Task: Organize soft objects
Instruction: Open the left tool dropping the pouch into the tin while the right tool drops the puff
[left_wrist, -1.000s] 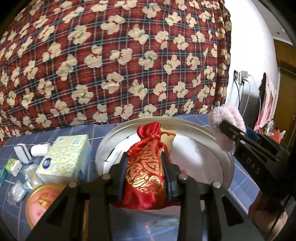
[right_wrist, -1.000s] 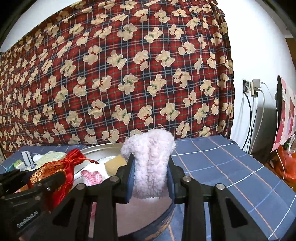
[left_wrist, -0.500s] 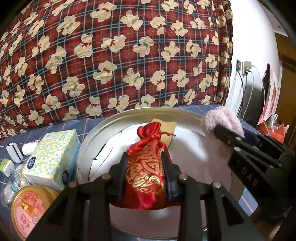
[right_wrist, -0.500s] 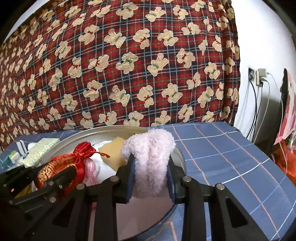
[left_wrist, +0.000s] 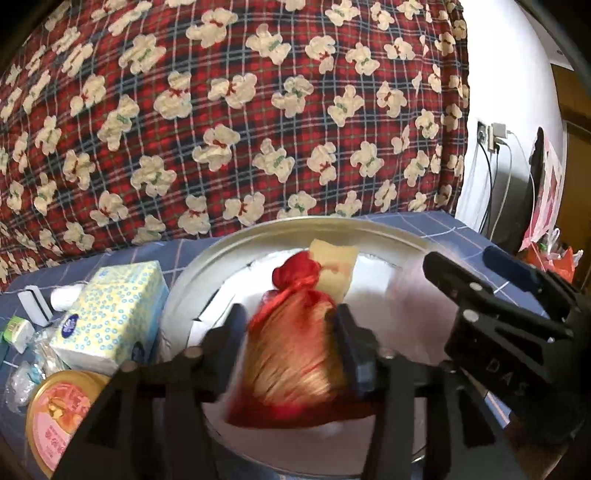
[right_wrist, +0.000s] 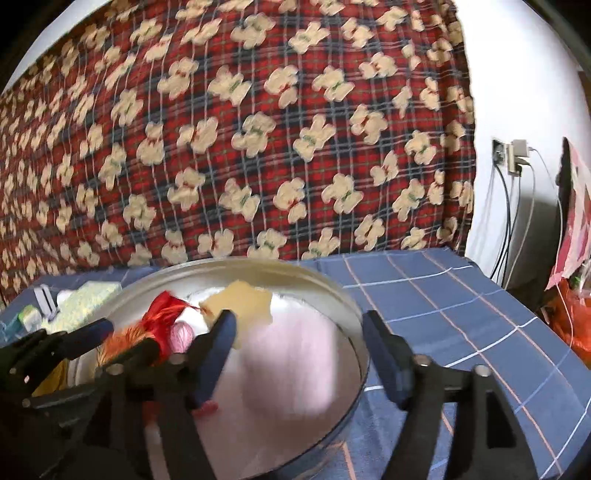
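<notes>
A red and gold drawstring pouch (left_wrist: 291, 347), blurred by motion, hangs between the fingers of my left gripper (left_wrist: 291, 332) over the round metal tin (left_wrist: 295, 221). The jaws are opening and the pads stand off its sides. My right gripper (right_wrist: 299, 332) is opening too, spread wide. Between and below its fingers a blurred pink fluffy piece (right_wrist: 288, 365) drops inside the tin (right_wrist: 258, 262). In the tin lie a yellow sponge (right_wrist: 251, 302), a small pink item (right_wrist: 183, 334) and white lining. The right gripper (left_wrist: 465, 258) shows at the tin's right side, the left gripper (right_wrist: 125, 338) at lower left.
A dotted tissue box (left_wrist: 110, 310), a round orange-pink lid (left_wrist: 59, 410) and small bottles (left_wrist: 22, 328) crowd the left of the tin. The blue checked tablecloth (right_wrist: 443, 295) stretches right. A teddy-bear plaid cloth (left_wrist: 221, 110) hangs behind; a socket with cables (right_wrist: 513, 155) is on the wall.
Both grippers went from shut to spread apart. The pouch and the pink fluffy piece have slipped from the pads and blur downward into the tin. Earlier, the left gripper came closer over the tin.
</notes>
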